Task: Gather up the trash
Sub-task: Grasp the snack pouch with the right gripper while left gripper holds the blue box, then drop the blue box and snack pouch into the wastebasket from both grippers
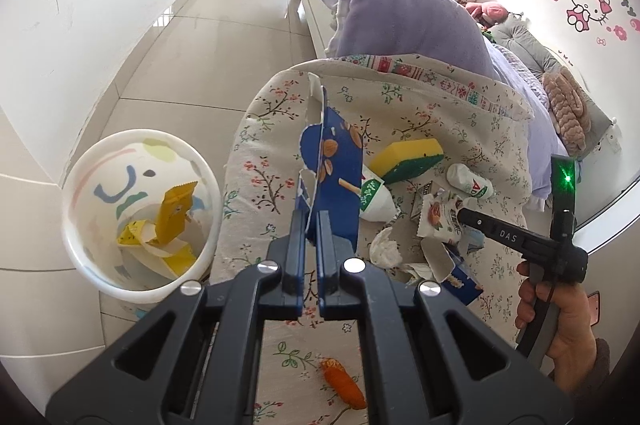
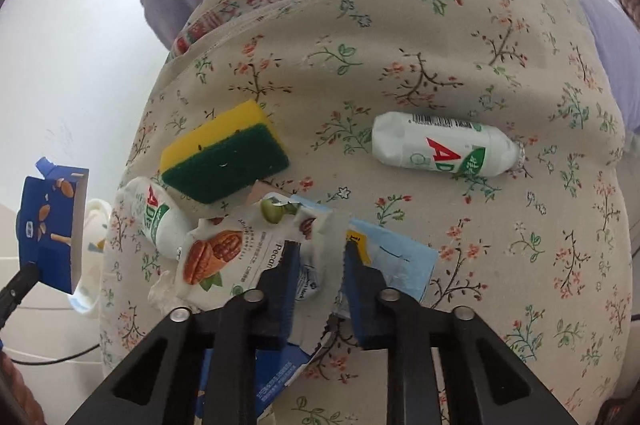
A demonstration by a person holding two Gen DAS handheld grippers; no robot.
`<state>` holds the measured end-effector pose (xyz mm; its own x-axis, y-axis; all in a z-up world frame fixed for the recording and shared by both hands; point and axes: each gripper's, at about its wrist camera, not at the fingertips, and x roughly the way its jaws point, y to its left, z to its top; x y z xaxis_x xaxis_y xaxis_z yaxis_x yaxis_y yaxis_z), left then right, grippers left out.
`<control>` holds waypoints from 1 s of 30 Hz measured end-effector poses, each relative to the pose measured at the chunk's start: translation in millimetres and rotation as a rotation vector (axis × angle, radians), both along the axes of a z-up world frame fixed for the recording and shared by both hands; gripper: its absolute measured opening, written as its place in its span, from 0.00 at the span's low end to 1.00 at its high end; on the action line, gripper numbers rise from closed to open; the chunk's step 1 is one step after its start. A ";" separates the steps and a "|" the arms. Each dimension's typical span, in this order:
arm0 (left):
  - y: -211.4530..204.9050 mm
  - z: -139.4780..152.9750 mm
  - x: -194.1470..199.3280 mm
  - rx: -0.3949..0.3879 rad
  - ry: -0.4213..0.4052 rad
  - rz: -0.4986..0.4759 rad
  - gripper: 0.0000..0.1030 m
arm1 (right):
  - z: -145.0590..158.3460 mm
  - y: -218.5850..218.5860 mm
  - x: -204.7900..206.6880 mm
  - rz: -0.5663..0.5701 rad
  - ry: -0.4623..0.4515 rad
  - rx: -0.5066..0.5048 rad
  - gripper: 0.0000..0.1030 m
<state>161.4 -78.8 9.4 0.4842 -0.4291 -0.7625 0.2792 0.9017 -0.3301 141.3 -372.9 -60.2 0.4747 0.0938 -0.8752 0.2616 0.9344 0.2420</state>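
My left gripper (image 1: 310,225) is shut on a torn blue snack box (image 1: 334,165) and holds it upright above the floral blanket; the box also shows in the right wrist view (image 2: 50,225). A white trash bin (image 1: 140,217) with yellow wrappers inside stands on the floor to the left. My right gripper (image 2: 318,253) is open around a white pecan snack wrapper (image 2: 240,257), its fingers on either side of the crumpled edge. A light blue wrapper (image 2: 400,261) lies under it.
On the floral blanket (image 2: 440,65) lie a yellow and green sponge (image 2: 224,157), two white AD bottles (image 2: 444,147) (image 2: 160,213), a crumpled tissue (image 1: 386,245) and an orange wrapper (image 1: 346,383). Purple pillows (image 1: 408,17) lie behind. Tiled floor is at the left.
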 end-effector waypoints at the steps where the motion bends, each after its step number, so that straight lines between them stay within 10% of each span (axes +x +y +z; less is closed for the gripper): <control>1: 1.3 0.4 0.3 -0.002 0.000 0.002 0.05 | 2.0 1.4 0.0 0.006 -0.008 0.000 0.12; 30: 73.0 1.9 5.9 0.024 -0.022 0.158 0.05 | 82.3 62.3 -12.0 0.140 -0.239 0.081 0.07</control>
